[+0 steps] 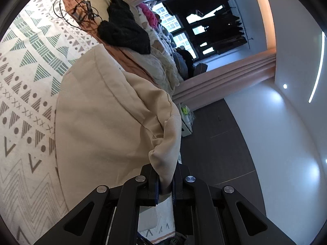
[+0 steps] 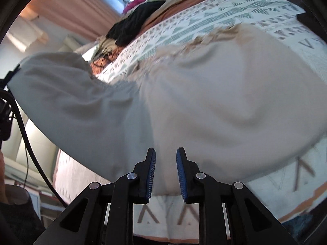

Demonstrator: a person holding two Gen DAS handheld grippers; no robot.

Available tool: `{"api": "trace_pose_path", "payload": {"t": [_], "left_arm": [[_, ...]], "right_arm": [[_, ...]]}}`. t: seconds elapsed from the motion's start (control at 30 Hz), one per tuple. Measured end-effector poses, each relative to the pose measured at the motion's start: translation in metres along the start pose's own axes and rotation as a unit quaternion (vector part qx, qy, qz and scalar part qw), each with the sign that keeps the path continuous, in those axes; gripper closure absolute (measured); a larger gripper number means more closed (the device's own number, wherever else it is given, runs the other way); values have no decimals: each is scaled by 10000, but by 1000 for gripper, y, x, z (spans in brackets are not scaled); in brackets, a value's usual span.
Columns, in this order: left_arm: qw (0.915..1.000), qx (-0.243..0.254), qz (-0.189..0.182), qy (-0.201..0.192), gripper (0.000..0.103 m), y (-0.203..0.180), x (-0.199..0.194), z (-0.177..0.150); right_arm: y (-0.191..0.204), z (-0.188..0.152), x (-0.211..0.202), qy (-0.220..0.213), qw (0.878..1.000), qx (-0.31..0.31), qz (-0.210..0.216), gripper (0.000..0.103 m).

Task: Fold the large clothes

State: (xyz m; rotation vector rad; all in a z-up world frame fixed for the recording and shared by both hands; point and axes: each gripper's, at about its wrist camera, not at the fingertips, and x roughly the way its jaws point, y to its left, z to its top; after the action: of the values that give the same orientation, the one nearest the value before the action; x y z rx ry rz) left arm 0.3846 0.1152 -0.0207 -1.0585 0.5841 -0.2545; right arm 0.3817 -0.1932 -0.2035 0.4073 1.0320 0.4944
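Observation:
A large cream garment (image 1: 106,122) lies spread on the patterned bedspread (image 1: 26,71). My left gripper (image 1: 165,169) is shut on a bunched edge of it, and the cloth rises from the bed into the jaws. In the right wrist view the same garment (image 2: 204,102) fills the middle. One end of it is lifted toward the left edge of that view. My right gripper (image 2: 166,153) hovers just above the cloth's near hem. Its blue pads (image 2: 151,175) stand a little apart with nothing between them.
A black knit garment (image 1: 124,28) and a pile of other clothes (image 1: 163,61) lie along the bed's far side, with a tangled black cable (image 1: 77,14) beside them. Beyond are curtains, a window and dark floor (image 1: 220,143). A black cable (image 2: 30,147) hangs at the left.

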Motion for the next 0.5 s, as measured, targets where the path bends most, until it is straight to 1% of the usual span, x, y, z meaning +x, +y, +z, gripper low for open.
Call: {"api": "trace_pose_path", "payload": {"t": [0.2,0.33,0.5], "left_arm": [[9992,23,-92,399,95,-23,57,-12],[9977,32,-59,681,95,-35,98,-23],[9936,77,46,1130,95,-44,148,-46]], "right_arm": [[-41,9,-46,-413,9984,389,-89,81],[-70,14,-70,-598,9958,658,-211,81],[-108,9,-97,-784,9910,1012,-380,81]]}}
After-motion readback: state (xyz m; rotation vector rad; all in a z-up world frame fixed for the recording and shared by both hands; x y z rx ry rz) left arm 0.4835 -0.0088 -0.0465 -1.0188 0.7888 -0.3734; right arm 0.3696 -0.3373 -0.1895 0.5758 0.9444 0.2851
